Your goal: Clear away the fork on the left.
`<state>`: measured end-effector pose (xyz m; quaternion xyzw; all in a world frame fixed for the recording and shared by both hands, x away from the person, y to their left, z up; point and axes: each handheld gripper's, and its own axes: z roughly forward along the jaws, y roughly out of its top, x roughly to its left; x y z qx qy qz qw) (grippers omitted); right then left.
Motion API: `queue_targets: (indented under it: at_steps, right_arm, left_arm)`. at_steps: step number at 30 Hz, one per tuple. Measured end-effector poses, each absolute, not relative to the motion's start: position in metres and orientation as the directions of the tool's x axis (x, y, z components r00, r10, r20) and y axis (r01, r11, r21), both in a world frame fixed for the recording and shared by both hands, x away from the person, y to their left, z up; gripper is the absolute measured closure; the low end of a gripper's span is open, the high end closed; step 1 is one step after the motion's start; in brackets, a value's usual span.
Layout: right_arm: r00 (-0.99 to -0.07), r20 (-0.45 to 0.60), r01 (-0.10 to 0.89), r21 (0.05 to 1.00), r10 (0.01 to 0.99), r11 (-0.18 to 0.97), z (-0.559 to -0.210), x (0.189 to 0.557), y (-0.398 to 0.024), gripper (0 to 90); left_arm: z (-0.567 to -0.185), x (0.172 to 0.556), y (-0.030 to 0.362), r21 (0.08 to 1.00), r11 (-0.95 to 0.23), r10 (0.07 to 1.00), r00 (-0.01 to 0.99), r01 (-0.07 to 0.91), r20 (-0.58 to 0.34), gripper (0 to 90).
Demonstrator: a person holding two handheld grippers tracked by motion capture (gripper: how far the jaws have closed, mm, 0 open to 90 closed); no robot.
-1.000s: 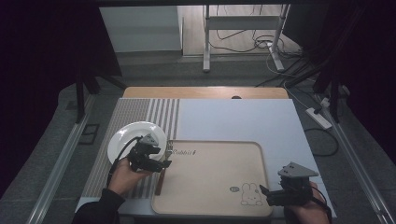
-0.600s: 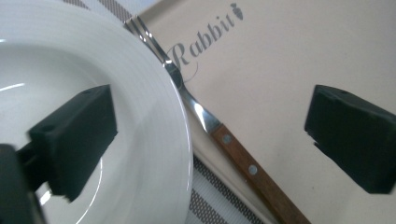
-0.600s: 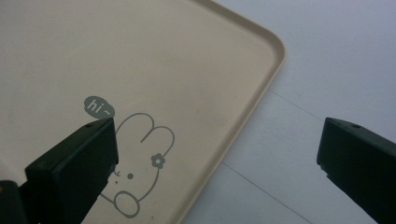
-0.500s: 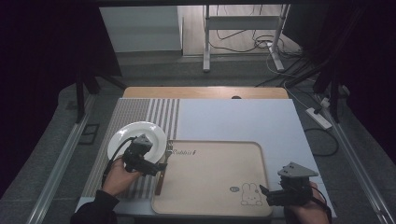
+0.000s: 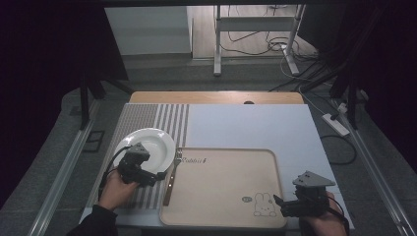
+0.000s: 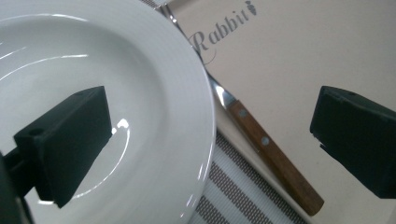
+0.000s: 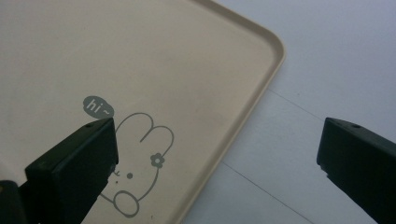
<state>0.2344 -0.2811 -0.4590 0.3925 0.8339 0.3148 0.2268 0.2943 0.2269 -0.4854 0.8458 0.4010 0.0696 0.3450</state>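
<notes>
Dim room w/ dark curtains at both sides, cables on the floor beyond a wooden table that is mostly covered by a pale blue-white mat w/ a striped band at its left. On the mat, near the front edge, lies a beige tray printed "Rabbit" at its far left corner and a small bunny drawing w/ a "hi~" bubble at its near right corner. A white plate sits on the stripes just left of the tray. Between plate and tray lies a fork w/ a wooden handle, metal end pointing away from the person, right alongside the tray's left rim.

Left gripper – held in the left hand over the near rim of the plate, pointing right toward the fork. Its jaws are spread wide: in the left gripper view one jaw hangs over the plate's bowl, the other over the tray, and the fork handle and plate rim lie in the gap between them, not gripped.

Right gripper – held at the tray's near right corner, jaws also spread wide and holding nothing. In the right gripper view one jaw is over the bunny drawing, the other over the bare mat, the tray's rim running between them.
</notes>
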Motion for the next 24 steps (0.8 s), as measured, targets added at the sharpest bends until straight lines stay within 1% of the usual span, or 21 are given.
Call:
queue_targets:
  at_steps: [9,24]
  right_arm:
    - [-0.586,-0.139,0.508,0.704,0.798,0.496,-0.459,0.234,-0.280,0.0]
    - [-0.583,-0.145,0.506,0.705,0.799,0.497,-0.459,0.233,-0.280,0.0]
  left_arm:
    - [-0.484,0.280,0.244,0.680,-0.386,0.734,0.654,0.624,-0.183,0.0]
    - [-0.488,0.259,0.264,0.683,-0.354,0.763,0.620,0.639,-0.185,0.0]
